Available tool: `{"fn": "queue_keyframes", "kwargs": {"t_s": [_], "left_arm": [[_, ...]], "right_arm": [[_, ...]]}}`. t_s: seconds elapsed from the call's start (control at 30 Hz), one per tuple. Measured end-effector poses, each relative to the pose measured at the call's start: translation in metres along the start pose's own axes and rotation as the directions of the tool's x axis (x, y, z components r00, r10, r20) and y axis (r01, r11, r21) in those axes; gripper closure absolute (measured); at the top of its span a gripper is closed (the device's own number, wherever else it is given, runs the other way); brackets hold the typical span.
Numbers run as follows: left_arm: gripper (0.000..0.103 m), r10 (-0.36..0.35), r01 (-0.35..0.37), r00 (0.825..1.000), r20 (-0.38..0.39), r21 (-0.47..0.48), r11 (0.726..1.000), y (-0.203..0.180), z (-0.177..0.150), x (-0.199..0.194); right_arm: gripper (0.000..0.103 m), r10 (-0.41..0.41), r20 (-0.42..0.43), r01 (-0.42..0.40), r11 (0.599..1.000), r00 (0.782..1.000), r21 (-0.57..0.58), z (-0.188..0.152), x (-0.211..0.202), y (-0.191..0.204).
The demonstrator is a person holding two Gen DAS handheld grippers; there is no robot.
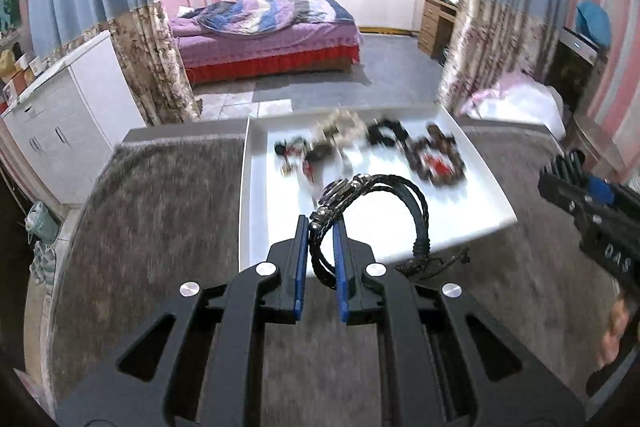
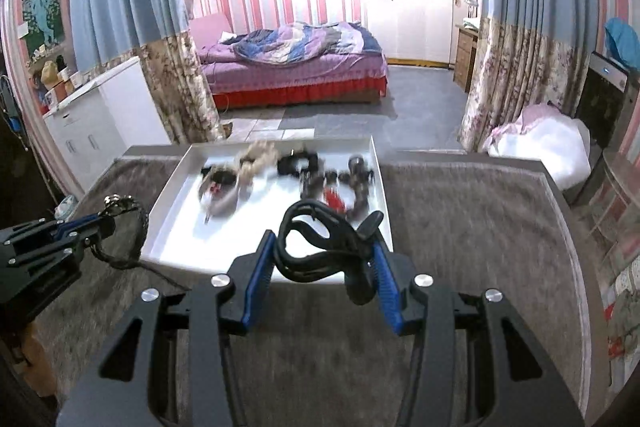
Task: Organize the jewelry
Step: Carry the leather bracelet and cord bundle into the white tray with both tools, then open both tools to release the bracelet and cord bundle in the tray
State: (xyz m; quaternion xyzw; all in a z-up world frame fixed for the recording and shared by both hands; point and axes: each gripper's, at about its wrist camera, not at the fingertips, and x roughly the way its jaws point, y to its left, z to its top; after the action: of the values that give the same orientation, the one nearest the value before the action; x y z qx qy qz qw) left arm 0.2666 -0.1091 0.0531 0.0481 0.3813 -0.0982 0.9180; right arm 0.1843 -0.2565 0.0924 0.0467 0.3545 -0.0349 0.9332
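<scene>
A white tray (image 1: 280, 227) lies on a grey fuzzy cloth and holds several blurred pieces of jewelry (image 1: 436, 155). My left gripper (image 1: 322, 223) is shut on a black braided bracelet (image 1: 416, 203) with metal clasps, lifted above the tray's near edge. The same bracelet (image 2: 138, 219) hangs from that gripper at the left of the right wrist view. My right gripper (image 2: 324, 247) is shut on a black looped band (image 2: 320, 231), a wide piece that keeps the jaws apart, held above the tray (image 2: 176, 227).
The grey fuzzy cloth (image 1: 160, 207) covers the table around the tray. The right gripper's body (image 1: 592, 211) shows at the right edge of the left wrist view. Beyond are a white cabinet (image 1: 68, 115), curtains and a bed (image 1: 264, 39).
</scene>
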Motion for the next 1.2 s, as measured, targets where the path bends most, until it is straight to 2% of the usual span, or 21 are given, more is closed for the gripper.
{"fn": "queue_keyframes", "kwargs": {"t_s": [0.1,0.2,0.37,0.5,0.67,0.9,0.97,1.07,1.13,1.2], "left_arm": [[0.093,-0.025,0.025,1.000,-0.003,-0.037,0.999,0.006,0.020,0.025],[0.093,-0.038,0.037,0.999,-0.016,-0.068,0.997,0.014,0.027,0.049],[0.093,-0.055,0.045,0.994,-0.090,-0.110,0.993,0.026,0.009,0.097],[0.093,-0.047,0.033,0.989,-0.143,-0.101,0.994,0.025,-0.007,0.124],[0.093,-0.018,0.004,0.986,-0.168,-0.083,0.997,0.022,-0.011,0.146],[0.089,0.018,-0.029,0.980,-0.198,-0.050,0.998,0.015,-0.015,0.159],[0.083,0.025,-0.033,0.979,-0.201,-0.036,0.999,0.012,-0.014,0.159],[0.065,0.002,-0.015,0.978,-0.210,-0.061,0.998,0.014,-0.009,0.154],[0.055,0.001,-0.014,0.980,-0.198,-0.060,0.998,0.014,-0.007,0.142],[0.042,0.000,-0.008,0.987,-0.162,-0.046,0.999,0.013,-0.003,0.118]], "right_arm": [[0.056,0.007,-0.010,-0.006,1.000,1.000,0.018,0.015,0.025,0.005],[0.056,0.005,-0.037,-0.004,1.000,0.999,0.026,0.017,0.053,0.011],[0.056,0.010,-0.138,-0.006,1.000,0.990,0.030,-0.007,0.107,0.019],[0.056,-0.007,-0.185,0.007,1.000,0.983,0.002,-0.028,0.131,0.026],[0.056,-0.053,-0.186,0.048,0.998,0.981,-0.033,-0.033,0.145,0.026],[0.056,-0.056,-0.203,0.051,0.998,0.978,-0.030,-0.036,0.154,0.019],[0.055,-0.047,-0.213,0.043,0.999,0.976,-0.023,-0.036,0.156,0.017],[0.050,-0.032,-0.223,0.031,0.999,0.974,-0.010,-0.033,0.154,0.012],[0.036,-0.019,-0.212,0.019,1.000,0.977,-0.003,-0.029,0.144,0.010],[0.035,-0.003,-0.197,0.005,1.000,0.980,0.009,-0.023,0.131,0.008]]}}
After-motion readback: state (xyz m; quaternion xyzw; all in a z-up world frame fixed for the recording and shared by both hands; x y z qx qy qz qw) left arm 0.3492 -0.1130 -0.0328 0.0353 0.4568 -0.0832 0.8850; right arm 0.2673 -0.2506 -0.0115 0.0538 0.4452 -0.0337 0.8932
